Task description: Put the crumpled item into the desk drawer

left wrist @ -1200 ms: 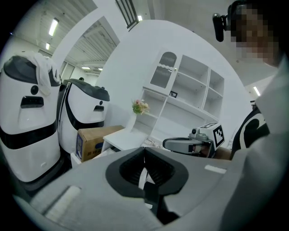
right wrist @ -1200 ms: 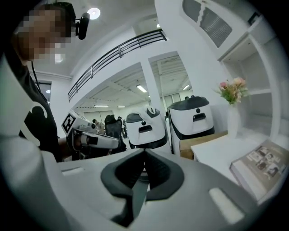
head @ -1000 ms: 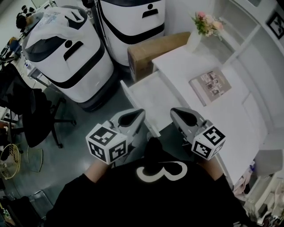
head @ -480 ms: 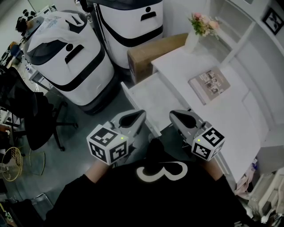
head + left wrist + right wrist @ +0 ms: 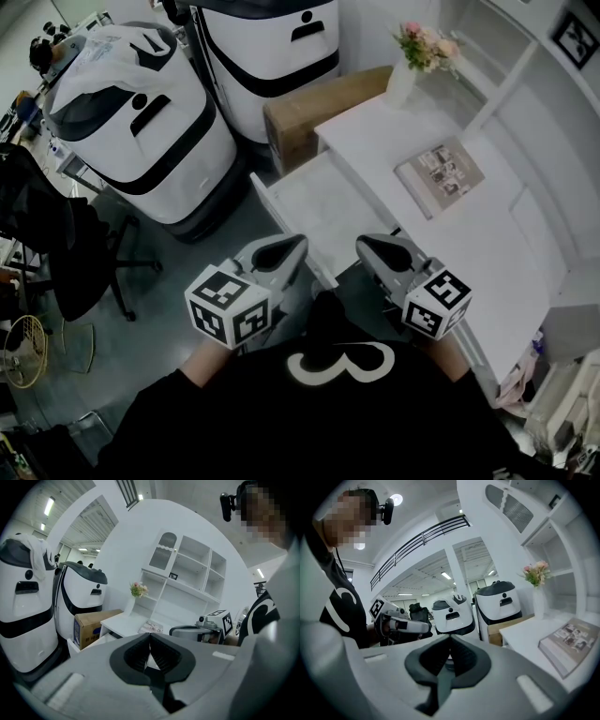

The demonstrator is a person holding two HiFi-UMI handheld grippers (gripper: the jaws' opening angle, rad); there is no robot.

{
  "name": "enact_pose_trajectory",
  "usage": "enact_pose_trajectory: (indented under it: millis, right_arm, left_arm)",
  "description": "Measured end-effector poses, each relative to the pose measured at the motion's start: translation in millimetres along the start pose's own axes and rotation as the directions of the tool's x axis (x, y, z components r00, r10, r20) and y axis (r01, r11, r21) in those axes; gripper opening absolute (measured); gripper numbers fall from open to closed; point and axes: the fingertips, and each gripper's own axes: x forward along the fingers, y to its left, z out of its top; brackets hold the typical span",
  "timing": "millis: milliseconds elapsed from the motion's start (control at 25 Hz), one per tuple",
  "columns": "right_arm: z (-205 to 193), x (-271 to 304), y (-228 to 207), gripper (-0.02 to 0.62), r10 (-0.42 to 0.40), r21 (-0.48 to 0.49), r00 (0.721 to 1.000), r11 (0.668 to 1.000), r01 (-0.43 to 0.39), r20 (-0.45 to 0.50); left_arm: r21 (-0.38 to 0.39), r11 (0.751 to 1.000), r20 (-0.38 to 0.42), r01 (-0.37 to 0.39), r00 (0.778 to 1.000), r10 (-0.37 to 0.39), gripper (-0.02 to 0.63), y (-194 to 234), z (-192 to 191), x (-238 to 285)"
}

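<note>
Holding both grippers low, side by side; left gripper [image 5: 292, 246] jaws pressed together, nothing between; right gripper [image 5: 368, 246] likewise closed, empty; desk drawer [image 5: 314, 211] stands open at 12 o'clock from them; I cannot spot crumpled item; book [image 5: 441, 176] on desk [image 5: 375, 141] at 2 o'clock.

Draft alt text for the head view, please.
Seen from above, a person holds the left gripper and right gripper, both shut and empty, at an open white drawer. The desk beside it bears a book and flowers.
</note>
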Motion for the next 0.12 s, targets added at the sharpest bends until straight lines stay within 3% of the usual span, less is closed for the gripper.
enact_pose_trajectory:
  millis: [120]
  right_arm:
    - [0.3,1.2,-6.7,0.002,-0.004,0.005,1.000,1.000,0.004,0.001]
  left_arm:
    - [0.001,1.000,-0.001,0.003,1.000,-0.003,0.011,1.8,1.3,6.4]
